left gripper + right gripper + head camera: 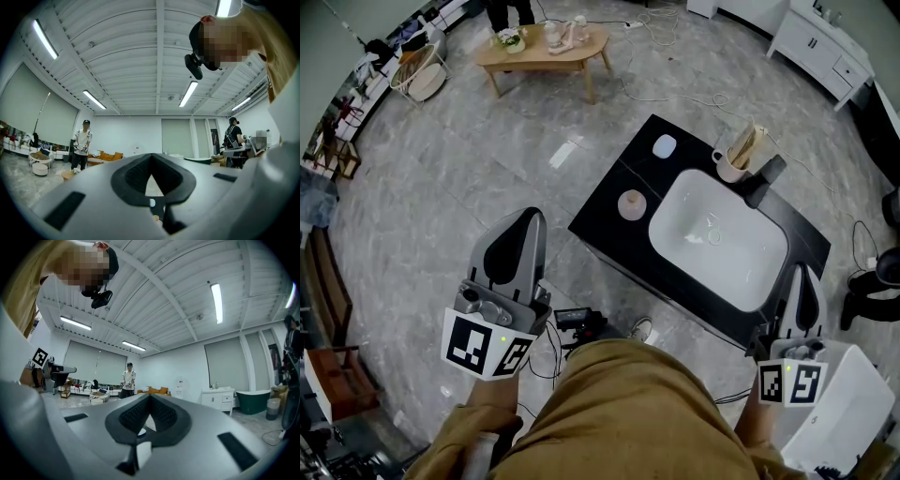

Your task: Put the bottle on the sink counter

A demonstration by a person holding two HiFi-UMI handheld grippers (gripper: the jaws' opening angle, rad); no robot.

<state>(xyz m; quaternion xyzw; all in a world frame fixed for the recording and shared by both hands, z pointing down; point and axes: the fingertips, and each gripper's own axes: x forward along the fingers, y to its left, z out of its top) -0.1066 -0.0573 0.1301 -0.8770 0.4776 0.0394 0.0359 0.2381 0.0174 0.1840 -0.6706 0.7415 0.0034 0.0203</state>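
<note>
My left tool is closed and empty, well left of the basin. A round tan thing, perhaps the bottle, stands on the black surface just left of the basin, apart from both tools. My right tool is closed and empty at the basin's near right corner.

Head cam is looking steeply down from above the wearer, taking in the sink counter with both grippers low in frame (left gripper, right gripper). Both gripper cams are sitting close behind their own jaws and tilting up toward the ceiling. Both are catching the same standing person far across the room.
</note>
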